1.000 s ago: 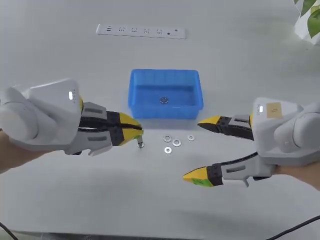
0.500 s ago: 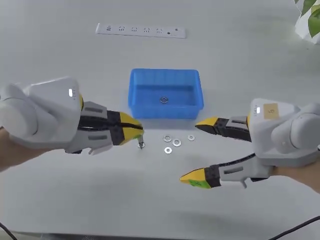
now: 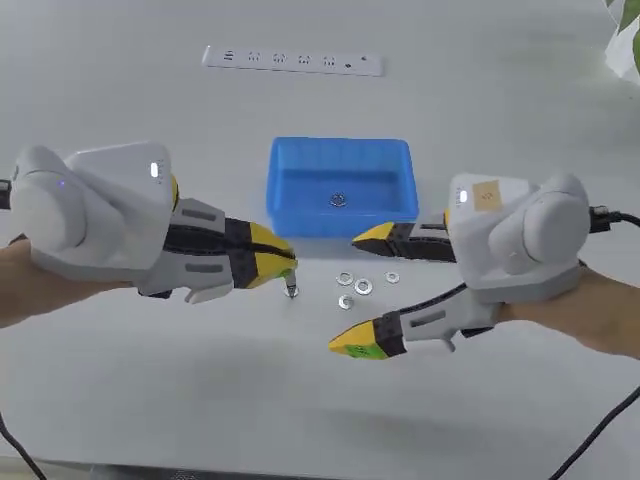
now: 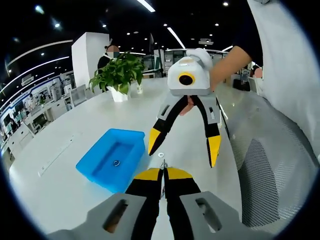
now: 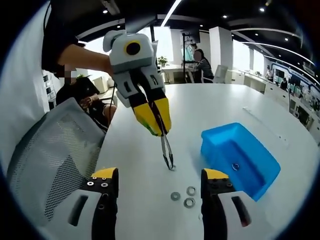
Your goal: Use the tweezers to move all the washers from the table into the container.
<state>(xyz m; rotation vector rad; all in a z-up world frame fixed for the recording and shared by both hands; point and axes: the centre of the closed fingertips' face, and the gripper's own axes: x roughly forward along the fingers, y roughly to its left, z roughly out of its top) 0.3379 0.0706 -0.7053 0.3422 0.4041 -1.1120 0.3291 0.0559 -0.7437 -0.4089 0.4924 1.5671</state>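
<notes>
White table [image 3: 150, 400], open-plan office [image 4: 45, 90] around you.
Your left gripper [image 3: 283, 262] is clamped on the tweezers [image 3: 290, 288], right gripper [image 3: 352, 291] spread wide; washers [image 3: 363, 287] lie just near of the blue container [image 3: 340, 146], one inside; power strip [image 3: 293, 60] far.

I can read no text anywhere. The tan label [image 3: 487, 195] on top of my right gripper [image 3: 345, 291] carries a dark mark, too blurred for me to make out. The green sticker [image 3: 372, 350] on the lower yellow tip of its jaws shows no legible characters. The power strip [image 3: 293, 60] at the far side of the bench [image 3: 500, 80] has small markings by its sockets, too small to read.
</notes>
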